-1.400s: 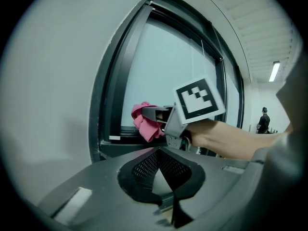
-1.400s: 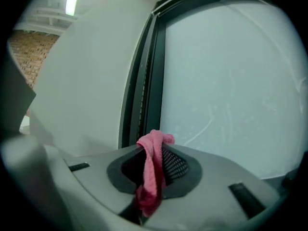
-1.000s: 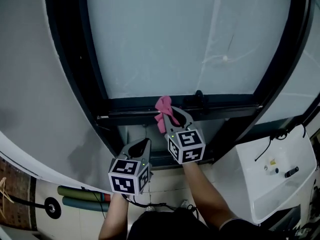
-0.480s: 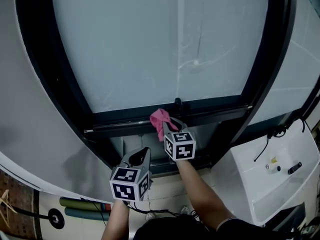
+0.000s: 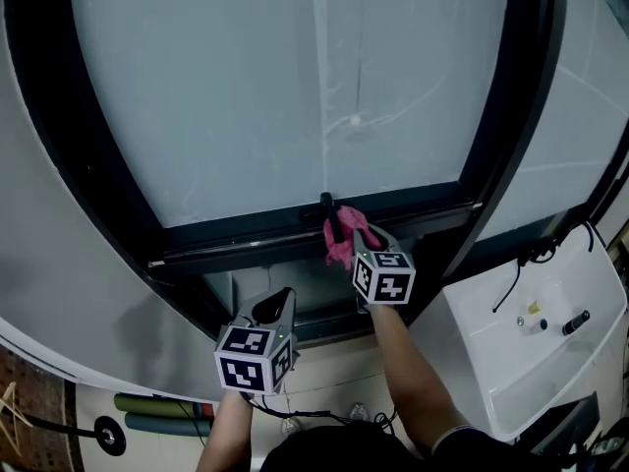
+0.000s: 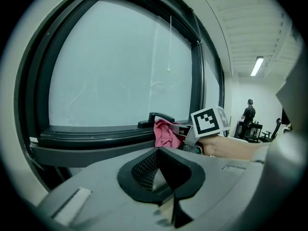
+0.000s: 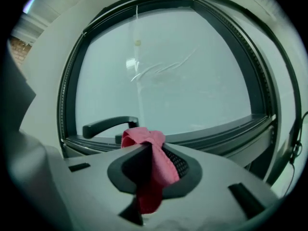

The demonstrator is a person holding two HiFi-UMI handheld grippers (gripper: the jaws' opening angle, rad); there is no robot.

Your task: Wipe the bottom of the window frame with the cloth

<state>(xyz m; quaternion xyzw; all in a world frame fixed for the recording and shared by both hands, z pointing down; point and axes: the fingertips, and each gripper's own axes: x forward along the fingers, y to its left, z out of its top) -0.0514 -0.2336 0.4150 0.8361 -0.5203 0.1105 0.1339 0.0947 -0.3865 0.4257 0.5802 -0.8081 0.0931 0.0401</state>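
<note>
A pink cloth [image 5: 341, 236] is bunched against the dark bottom rail of the window frame [image 5: 236, 232], just right of the black window handle [image 5: 326, 207]. My right gripper [image 5: 350, 232] is shut on the cloth [image 7: 150, 167], which hangs down between its jaws in the right gripper view, with the handle [image 7: 108, 125] just beyond. My left gripper [image 5: 278, 305] hangs lower and to the left, below the rail, shut with nothing in it. From the left gripper view the cloth [image 6: 165, 133] and the right gripper's marker cube [image 6: 210, 121] show ahead on the rail [image 6: 96, 136].
A white sink-like unit [image 5: 531, 332] with a cable stands at the lower right. Green rolled tubes [image 5: 162, 413] lie on the floor at the lower left. A grey wall [image 5: 59, 254] flanks the window on the left. A person [image 6: 249, 114] stands far off in the room.
My right gripper has slid the cloth rightwards along the bottom rail, from left of the handle to just right of it. The left gripper has stayed put.
</note>
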